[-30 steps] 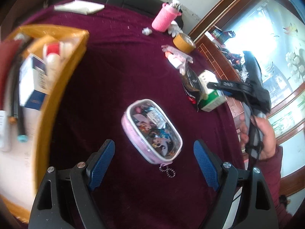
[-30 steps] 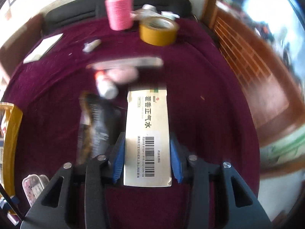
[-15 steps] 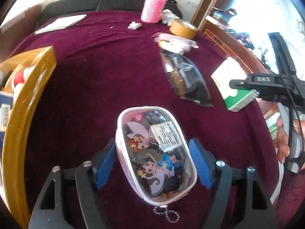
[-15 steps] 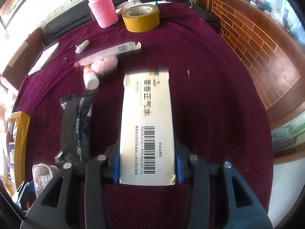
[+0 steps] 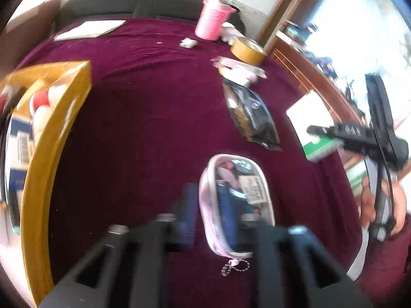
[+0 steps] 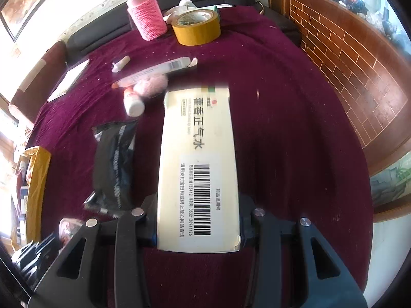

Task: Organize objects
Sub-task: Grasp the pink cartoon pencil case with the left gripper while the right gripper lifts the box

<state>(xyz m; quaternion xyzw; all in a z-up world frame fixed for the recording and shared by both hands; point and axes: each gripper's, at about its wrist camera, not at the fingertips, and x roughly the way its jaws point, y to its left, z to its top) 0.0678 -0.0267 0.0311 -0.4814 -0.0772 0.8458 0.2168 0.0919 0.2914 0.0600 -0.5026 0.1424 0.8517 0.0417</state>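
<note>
pouch of clear plastic with pink trim lies on the maroon surface, cartoon-printed bits inside, between the left tongs, whose jaws have just been closing; blur hides whether the pads press it. yellow box at left holds cartons and a red-capped bottle. farther off lie a black packet, tape roll and pink knitted bottle. right tongs, tilted steeply down, clamp a cream medicine carton just right of the packet.
</note>
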